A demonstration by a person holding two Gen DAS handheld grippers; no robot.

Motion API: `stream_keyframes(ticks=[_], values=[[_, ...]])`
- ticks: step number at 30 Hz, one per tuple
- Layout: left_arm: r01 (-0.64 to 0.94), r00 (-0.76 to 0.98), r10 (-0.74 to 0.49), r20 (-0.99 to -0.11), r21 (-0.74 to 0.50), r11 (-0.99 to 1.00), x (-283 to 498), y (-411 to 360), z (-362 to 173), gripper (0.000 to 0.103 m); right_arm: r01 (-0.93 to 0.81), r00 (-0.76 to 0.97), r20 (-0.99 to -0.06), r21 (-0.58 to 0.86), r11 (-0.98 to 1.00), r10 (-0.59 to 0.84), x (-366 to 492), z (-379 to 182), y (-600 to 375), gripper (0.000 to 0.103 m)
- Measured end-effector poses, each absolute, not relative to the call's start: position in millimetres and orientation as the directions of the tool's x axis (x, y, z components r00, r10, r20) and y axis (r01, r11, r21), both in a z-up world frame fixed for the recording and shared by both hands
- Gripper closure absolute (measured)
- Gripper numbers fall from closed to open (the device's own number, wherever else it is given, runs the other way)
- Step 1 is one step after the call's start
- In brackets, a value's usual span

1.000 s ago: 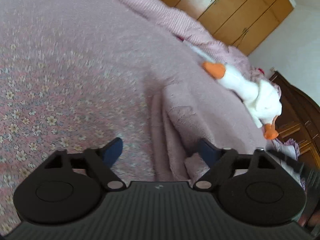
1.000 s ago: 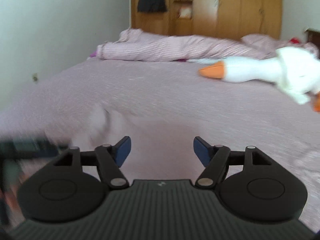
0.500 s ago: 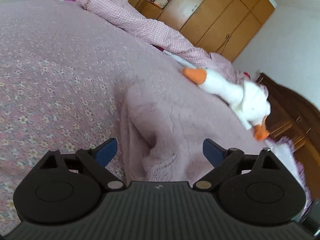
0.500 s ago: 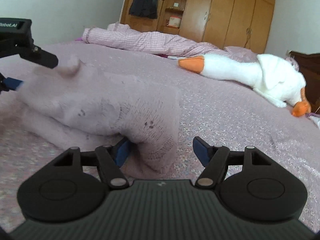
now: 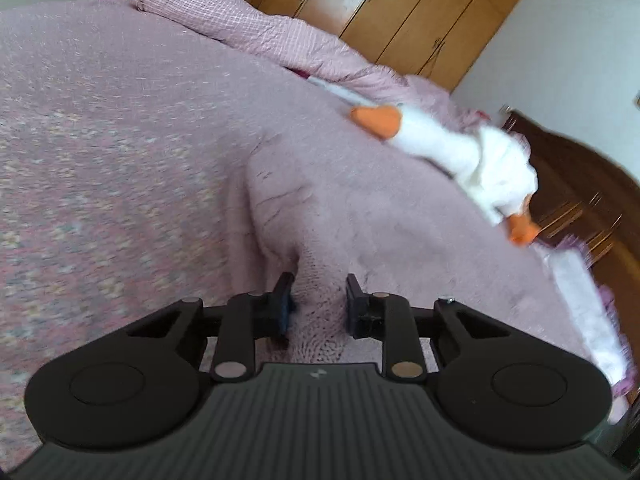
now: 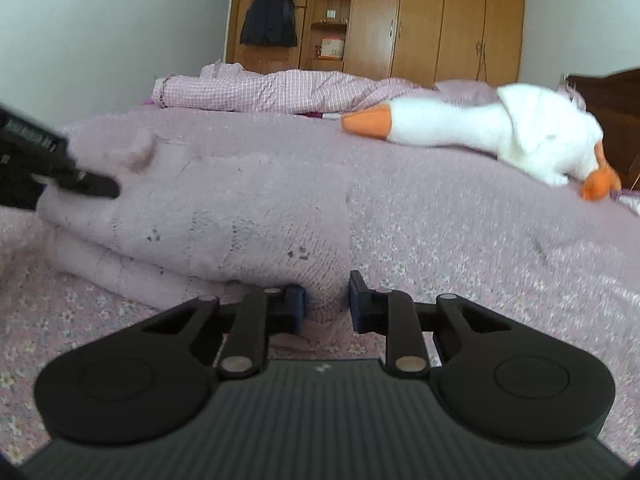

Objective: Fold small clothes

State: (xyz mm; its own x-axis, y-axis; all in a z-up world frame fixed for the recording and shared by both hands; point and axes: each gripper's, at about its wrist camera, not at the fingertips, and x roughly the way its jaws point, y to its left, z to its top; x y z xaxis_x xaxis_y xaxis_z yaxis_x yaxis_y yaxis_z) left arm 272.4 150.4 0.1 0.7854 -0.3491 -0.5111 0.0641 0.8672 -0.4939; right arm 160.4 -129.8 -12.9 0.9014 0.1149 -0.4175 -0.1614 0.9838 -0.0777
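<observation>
Lilac floral bedspread [image 6: 500, 264] covers the whole bed in front of me, with a rumpled pink checked quilt [image 6: 280, 90] along the far side, wooden wardrobes [image 6: 436, 20] behind it and a white plush goose [image 6: 500, 128] lying near the right edge. On the spread, close to me, sits the task's thing: a small pale pink knitted garment [image 6: 240, 216], already doubled over so that one thick layer lies on another. My right gripper [image 6: 326, 300] has its jaws drawn in to a narrow gap with the near knitted edge bunched between them, so I judge it has hold of that corner. My left gripper [image 5: 318, 300] is likewise nearly closed, pinching a ridge of the same knit; from the right camera I see it at the garment's far left end [image 6: 80, 184]. I take this to be the start of another fold, both ends gripped and the cloth not yet lifted. The next move calls for raising both ends together at an even height and carrying them across without letting the lower layer drag or the knit slip out of either pinch.
</observation>
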Motion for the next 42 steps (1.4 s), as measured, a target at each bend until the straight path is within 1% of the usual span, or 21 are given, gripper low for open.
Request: stream_keyframes(ticks=[5, 8, 11, 13, 14, 16, 17, 20, 22, 23, 25, 27, 28, 30, 31, 33, 36, 39, 40, 42], values=[[0.056, 0.788, -0.352, -0.505, -0.511, 0.858, 255, 163, 4, 0.074, -0.213, 0.882, -0.446, -0.096, 0.972, 0.15, 157, -11, -129, 0.073], [0.054, 0.785, -0.356, -0.507, -0.516, 0.855, 251, 170, 10, 0.073, -0.241, 0.872, -0.442, -0.016, 0.97, 0.209, 140, -3, -148, 0.073], [0.034, 0.811, -0.349, -0.469, -0.558, 0.829, 245, 182, 24, 0.073, -0.234, 0.875, -0.419, 0.073, 0.97, 0.243, 128, 13, -170, 0.073], [0.044, 0.847, -0.311, -0.431, -0.526, 0.849, 238, 183, 39, 0.073, -0.212, 0.888, -0.39, 0.127, 0.969, 0.245, 130, 29, -183, 0.073], [0.052, 0.859, -0.29, -0.423, -0.491, 0.87, 239, 180, 47, 0.073, -0.199, 0.891, -0.382, 0.154, 0.968, 0.244, 136, 37, -187, 0.072], [0.092, 0.855, -0.292, -0.428, -0.428, 0.899, 246, 165, 59, 0.073, -0.194, 0.889, -0.384, 0.176, 0.965, 0.249, 155, 47, -187, 0.071], [0.104, 0.855, -0.294, -0.427, -0.413, 0.905, 250, 157, 62, 0.073, -0.203, 0.885, -0.39, 0.172, 0.964, 0.256, 166, 51, -183, 0.072], [0.134, 0.86, -0.269, -0.433, -0.318, 0.939, 259, 129, 60, 0.078, -0.265, 0.869, -0.383, 0.172, 0.949, 0.312, 190, 55, -167, 0.094], [0.132, 0.847, -0.243, -0.473, -0.255, 0.958, 266, 114, 50, 0.083, -0.299, 0.856, -0.388, 0.166, 0.94, 0.341, 202, 52, -154, 0.096], [0.129, 0.833, -0.231, -0.502, -0.231, 0.964, 269, 110, 43, 0.084, -0.307, 0.851, -0.395, 0.157, 0.939, 0.345, 206, 50, -149, 0.099], [0.101, 0.813, -0.177, -0.554, -0.165, 0.981, 272, 106, 28, 0.087, -0.321, 0.834, -0.425, 0.147, 0.936, 0.353, 213, 40, -139, 0.1], [0.08, 0.808, -0.131, -0.574, -0.115, 0.99, 270, 107, 20, 0.087, -0.336, 0.803, -0.483, 0.115, 0.935, 0.348, 214, 27, -134, 0.1], [0.069, 0.807, -0.121, -0.578, -0.111, 0.991, 267, 109, 20, 0.087, -0.352, 0.789, -0.517, 0.065, 0.934, 0.333, 211, 18, -131, 0.1], [0.078, 0.804, -0.131, -0.58, -0.115, 0.99, 261, 110, 18, 0.087, -0.368, 0.809, -0.512, -0.06, 0.928, 0.288, 197, 5, -131, 0.101], [0.077, 0.805, -0.132, -0.579, -0.119, 0.99, 259, 111, 16, 0.087, -0.358, 0.818, -0.508, -0.086, 0.93, 0.268, 193, 2, -132, 0.101], [0.072, 0.803, -0.128, -0.582, -0.118, 0.99, 262, 112, 12, 0.087, -0.354, 0.813, -0.515, -0.066, 0.933, 0.272, 191, 4, -136, 0.1], [0.049, 0.805, -0.12, -0.582, -0.136, 0.989, 265, 113, 16, 0.087, -0.335, 0.807, -0.513, 0.007, 0.942, 0.291, 193, 15, -142, 0.1], [0.078, 0.839, -0.134, -0.528, -0.127, 0.989, 252, 106, 35, 0.087, -0.333, 0.819, -0.481, 0.045, 0.942, 0.313, 188, 30, -141, 0.1], [0.101, 0.849, -0.157, -0.504, -0.136, 0.986, 249, 102, 39, 0.087, -0.352, 0.823, -0.458, 0.053, 0.934, 0.336, 184, 34, -138, 0.1], [0.139, 0.854, -0.191, -0.484, -0.142, 0.98, 247, 94, 39, 0.087, -0.413, 0.815, -0.426, 0.046, 0.909, 0.392, 182, 38, -128, 0.1]])
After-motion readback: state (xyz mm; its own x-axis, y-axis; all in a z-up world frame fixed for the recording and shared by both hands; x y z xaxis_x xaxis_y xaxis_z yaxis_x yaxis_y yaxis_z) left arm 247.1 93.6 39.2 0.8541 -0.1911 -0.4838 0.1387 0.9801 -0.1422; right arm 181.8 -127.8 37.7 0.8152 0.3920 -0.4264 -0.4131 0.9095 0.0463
